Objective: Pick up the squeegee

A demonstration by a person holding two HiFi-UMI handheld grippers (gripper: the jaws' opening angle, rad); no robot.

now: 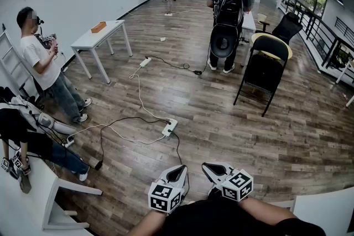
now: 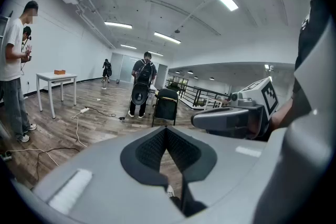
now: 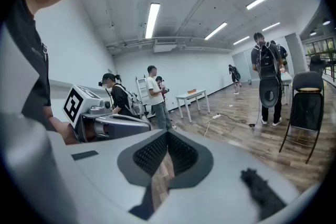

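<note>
No squeegee shows in any view. In the head view both grippers are held close to my body at the bottom edge, above the wood floor. My left gripper (image 1: 180, 170) and right gripper (image 1: 206, 166) sit side by side, tips a little apart. The left gripper view shows the left gripper (image 2: 167, 131) with its dark ribbed pads meeting at the tip and nothing between them; the right gripper (image 2: 231, 118) hangs beside it. In the right gripper view the right gripper (image 3: 168, 135) is shut and empty too, with the left gripper (image 3: 113, 124) at its left.
A power strip (image 1: 169, 127) and loose cables lie on the floor ahead. A black folding chair (image 1: 265, 72) stands right, a white table (image 1: 102, 36) left. A person with a backpack (image 1: 227, 14) stands ahead; another person (image 1: 47, 69) stands at left. A white bench (image 1: 22, 196) is lower left.
</note>
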